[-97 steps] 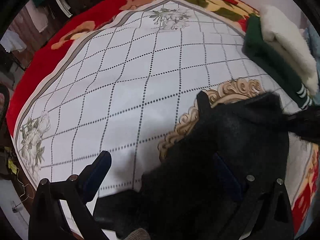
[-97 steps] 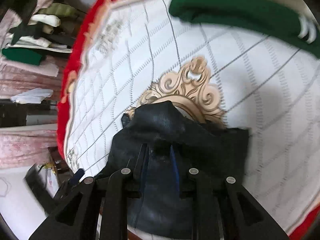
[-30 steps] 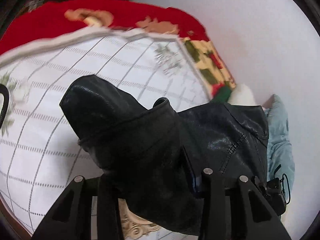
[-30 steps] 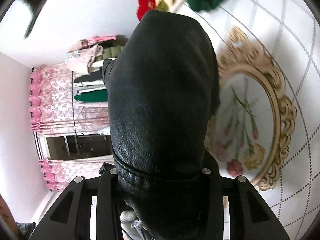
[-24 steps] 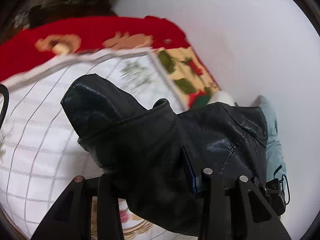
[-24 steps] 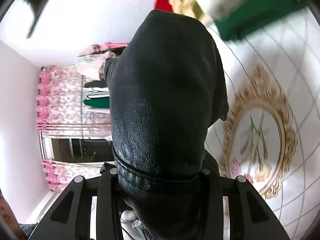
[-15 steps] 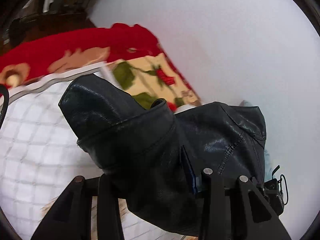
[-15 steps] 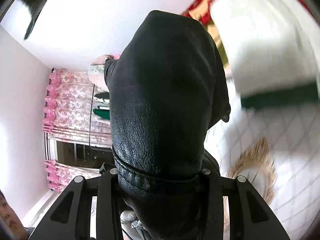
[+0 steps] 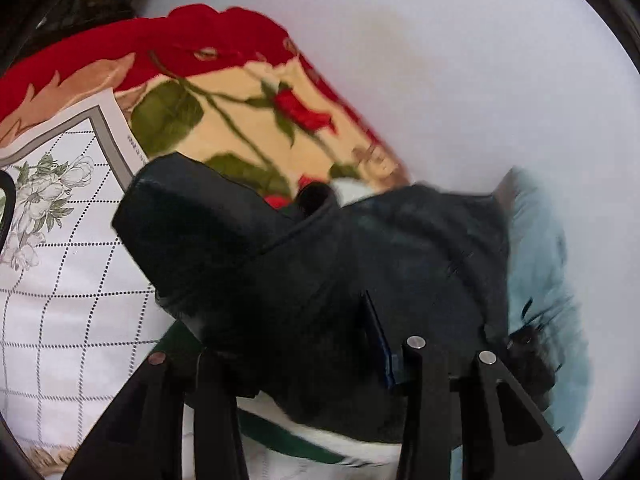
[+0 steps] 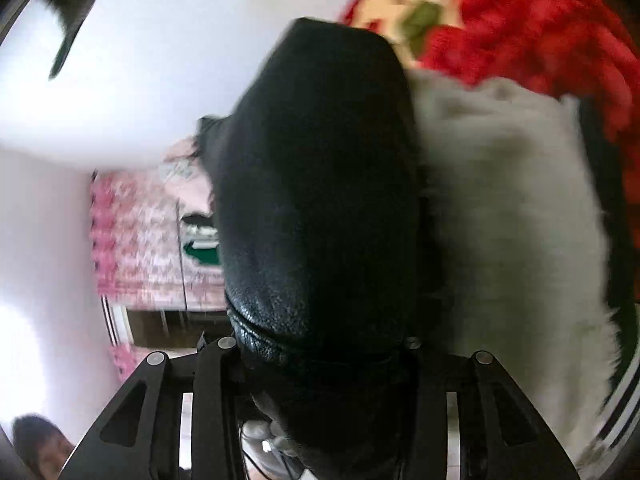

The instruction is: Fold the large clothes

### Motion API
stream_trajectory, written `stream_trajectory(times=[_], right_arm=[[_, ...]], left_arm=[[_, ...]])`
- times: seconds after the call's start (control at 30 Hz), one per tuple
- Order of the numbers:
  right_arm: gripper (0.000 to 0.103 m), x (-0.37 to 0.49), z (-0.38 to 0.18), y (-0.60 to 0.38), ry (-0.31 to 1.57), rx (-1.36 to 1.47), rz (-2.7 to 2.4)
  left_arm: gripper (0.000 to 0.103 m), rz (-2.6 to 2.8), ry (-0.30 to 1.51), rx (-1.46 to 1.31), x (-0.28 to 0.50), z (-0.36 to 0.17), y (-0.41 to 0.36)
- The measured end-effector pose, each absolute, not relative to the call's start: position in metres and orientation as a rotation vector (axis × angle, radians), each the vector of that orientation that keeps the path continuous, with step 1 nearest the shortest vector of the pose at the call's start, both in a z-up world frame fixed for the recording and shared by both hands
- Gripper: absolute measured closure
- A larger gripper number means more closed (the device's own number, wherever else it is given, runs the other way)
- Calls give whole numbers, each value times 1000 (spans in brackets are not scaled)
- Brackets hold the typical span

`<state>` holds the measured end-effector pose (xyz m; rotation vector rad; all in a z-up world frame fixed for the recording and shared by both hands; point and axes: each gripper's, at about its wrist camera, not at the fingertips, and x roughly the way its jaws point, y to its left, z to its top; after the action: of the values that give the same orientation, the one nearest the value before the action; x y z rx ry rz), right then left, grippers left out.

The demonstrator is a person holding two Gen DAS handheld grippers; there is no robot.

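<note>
— Where's the black leather jacket [image 9: 320, 280] now?

— Bundled and carried between both tools, up off the bed [image 9: 60, 280], near its far corner. The left tool [image 9: 308, 360] pinches a thick wad of it; the right tool [image 10: 316, 360] grips another fold, and both tools' jaws have just been easing a little wider with the leather between them.

— How will it handle?

— Heavy, slick and springy, I'd judge — folds will want to reopen. Best taken at seams or the collar.

— Anything in the way?

— A folded white fleece [image 10: 512, 220] on a green garment [image 9: 280, 436] lies just beneath, pale blue clothing [image 9: 548, 280] beside the wall [image 9: 440, 60], and the red floral blanket [image 9: 240, 92] beyond.
</note>
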<state>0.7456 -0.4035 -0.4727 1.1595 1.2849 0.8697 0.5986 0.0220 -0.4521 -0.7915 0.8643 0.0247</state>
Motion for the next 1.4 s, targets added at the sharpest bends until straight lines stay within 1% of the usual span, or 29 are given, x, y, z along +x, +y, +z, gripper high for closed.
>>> stream_trajectory(times=[0.07, 0.13, 0.2, 0.23, 0.27, 0.3, 0.33, 0.37, 0.4, 0.47, 0.5, 0.53, 0.63, 0.83, 1.03, 1.23, 1.4], right_arm=[[48, 750, -486, -412, 1310, 1157, 807], [37, 748, -487, -415, 1331, 1108, 736], [28, 742, -475, -411, 1356, 1007, 643], [20, 737, -470, -408, 1361, 954, 611], [16, 733, -459, -405, 1369, 856, 537], [13, 726, -445, -403, 1364, 781, 477], [13, 722, -436, -400, 1359, 719, 434], [13, 711, -419, -397, 1332, 605, 345], [13, 705, -411, -395, 1316, 564, 313], [11, 685, -389, -386, 1285, 428, 194], [3, 672, -376, -381, 1261, 351, 122], [0, 660, -368, -376, 1243, 295, 72], [0, 614, -356, -353, 1210, 198, -25], [0, 534, -302, -326, 1125, 61, -197], [0, 454, -224, -301, 1075, 77, -244], [0, 357, -134, -276, 1001, 53, -293], [0, 282, -59, -262, 922, 36, -325]], left_arm=[[59, 14, 883, -741, 599, -456, 16], [58, 19, 904, -654, 602, -451, 9], [58, 29, 936, -585, 602, -443, 2], [57, 32, 951, -563, 604, -441, 2], [56, 36, 961, -540, 605, -441, 1], [47, 40, 969, -516, 603, -438, -3], [28, 45, 981, -484, 601, -433, -6], [18, 51, 988, -457, 599, -431, -10], [6, 70, 987, -421, 597, -427, -13], [5, 99, 982, -340, 589, -413, -19], [5, 115, 988, -311, 587, -408, -20], [5, 130, 990, -288, 585, -403, -20], [4, 160, 977, -198, 567, -377, -24], [4, 162, 945, -75, 521, -314, -30], [4, 119, 924, -47, 451, -247, -29], [4, 77, 888, -46, 378, -180, -23], [4, 55, 817, -2, 317, -119, -20]])
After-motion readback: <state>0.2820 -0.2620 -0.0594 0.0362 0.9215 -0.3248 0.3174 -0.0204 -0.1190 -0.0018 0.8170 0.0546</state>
